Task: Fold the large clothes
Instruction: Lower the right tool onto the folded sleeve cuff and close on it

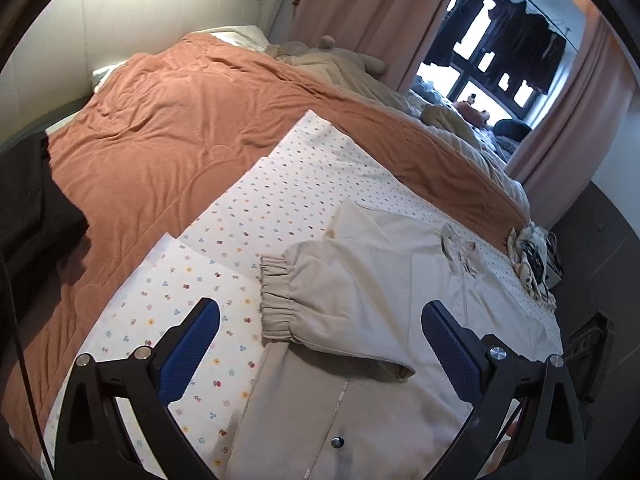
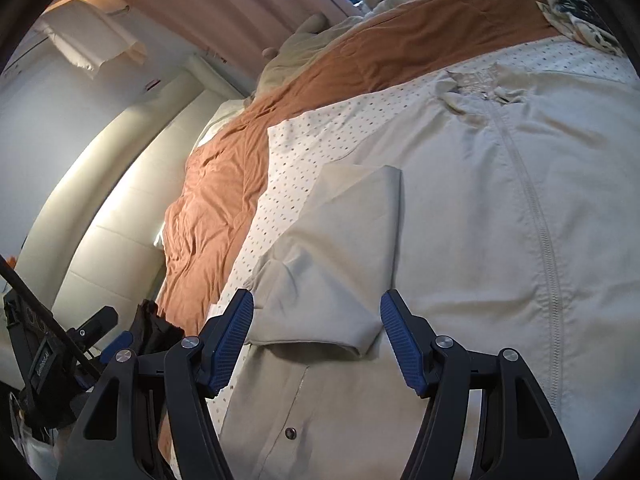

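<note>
1. Two grippers hang over one pale cream jacket [image 1: 400,280] that lies flat, front side up, on a white sheet with small coloured flowers [image 1: 280,200]; the sheet covers the near part of a bed.
2. Left gripper [image 1: 320,336]: its jaws stand wide apart, with nothing pressed between the blue pads [image 1: 192,352]. In the left wrist view a sleeve [image 1: 340,292] is folded across the jacket's chest, and its elastic cuff [image 1: 276,300] lies between the two fingers, touched by neither.
3. Right gripper [image 2: 316,332]: its jaws are partly apart, and the folded sleeve [image 2: 320,280] lies below and between the blue pads [image 2: 232,340]. Whether the pads touch the cloth cannot be told, though no pinch or lifted fold shows.
4. From the sleeve in the right wrist view, the jacket's zip [image 2: 536,220] runs from about 1 o'clock down to 3 o'clock, and the crumpled collar [image 2: 476,88] sits at about 1 o'clock.
5. One metal snap [image 1: 338,443] shows on the jacket's lower hem, at 6 o'clock from the cuff in the left wrist view.
6. Beyond the flowered sheet, at 11 o'clock from the cuff, an orange quilt [image 1: 180,120] covers the rest of the bed.
7. At 1 o'clock from the cuff pink curtains [image 1: 360,8] frame a window [image 1: 500,72], with dark clothes [image 1: 520,28] hung on a rail outside it.
8. At 9 o'clock a dark garment [image 1: 32,208] rests on the quilt's left edge.
9. In the right wrist view the other gripper's black frame [image 2: 80,344] shows at 9 o'clock, well apart from the sleeve.
</note>
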{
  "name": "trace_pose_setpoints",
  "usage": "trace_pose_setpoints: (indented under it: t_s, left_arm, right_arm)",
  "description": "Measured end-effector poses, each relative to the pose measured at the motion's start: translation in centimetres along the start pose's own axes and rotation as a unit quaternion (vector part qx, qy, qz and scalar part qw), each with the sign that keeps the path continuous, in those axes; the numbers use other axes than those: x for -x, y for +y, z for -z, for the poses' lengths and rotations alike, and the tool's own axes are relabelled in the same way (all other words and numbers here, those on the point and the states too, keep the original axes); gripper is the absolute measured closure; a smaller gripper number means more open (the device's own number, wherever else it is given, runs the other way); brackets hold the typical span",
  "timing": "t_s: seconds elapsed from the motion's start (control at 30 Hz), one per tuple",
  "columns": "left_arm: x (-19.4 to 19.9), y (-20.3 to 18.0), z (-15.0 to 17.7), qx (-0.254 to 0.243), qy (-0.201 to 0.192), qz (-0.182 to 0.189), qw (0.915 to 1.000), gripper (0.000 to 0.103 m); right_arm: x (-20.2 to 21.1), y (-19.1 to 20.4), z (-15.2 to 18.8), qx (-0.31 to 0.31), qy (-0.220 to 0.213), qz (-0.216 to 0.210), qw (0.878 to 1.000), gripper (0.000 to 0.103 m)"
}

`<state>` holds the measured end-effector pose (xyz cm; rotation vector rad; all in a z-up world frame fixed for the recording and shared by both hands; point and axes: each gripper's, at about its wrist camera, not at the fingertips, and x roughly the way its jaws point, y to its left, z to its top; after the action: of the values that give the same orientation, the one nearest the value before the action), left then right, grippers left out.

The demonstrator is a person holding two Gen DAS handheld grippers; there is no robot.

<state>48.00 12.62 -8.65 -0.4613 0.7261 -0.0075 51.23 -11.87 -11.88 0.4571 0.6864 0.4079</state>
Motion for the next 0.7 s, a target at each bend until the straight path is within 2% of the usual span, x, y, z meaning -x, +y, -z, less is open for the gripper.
trace_pose_setpoints:
  t_s: [0.07,0.17,0.23,0.3,0.53,0.6,0.7]
  left_arm:
    - [0.1,1.5,0.8,0.023,-0.014,-0.011,0.9996,0.000]
    - [-0.2,4.2,2.2,0.071,-0.022,-0.009,0.9972,0.001]
    - [-0.6,5.3,2.4,0.080,-0.015,-0.018,0.9965,0.008]
    - [-0.4,6.0,2.1,0.094,-0.016,-0.003,0.9954,0.012]
    - [2.3,6.9,2.0,0.065,-0.053,-0.024,0.9962,0.012]
    - [2.8,7.4,1.8,0.053,-0.064,-0.045,0.9955,0.012]
    - [3.1,9.1,1.5,0.070,-0.068,-0.044,0.9943,0.012]
  right_arm:
    - [-0.8,1.0,0.2,0.016,0.005,-0.002,1.000,0.039]
    - [-2.6,2.9,0.4,0.049,0.019,-0.002,0.999,0.039]
    - [-3.8,4.1,0.5,0.070,0.029,-0.006,0.997,0.039]
    - [-4.9,5.3,0.7,0.087,0.034,-0.007,0.996,0.039]
    - [-10.1,10.2,1.0,0.154,0.073,-0.005,0.985,0.039]
    - [-12.0,11.3,1.0,0.162,0.090,0.001,0.983,0.039]
    - [-14.9,12.4,1.1,0.166,0.110,0.014,0.980,0.039]
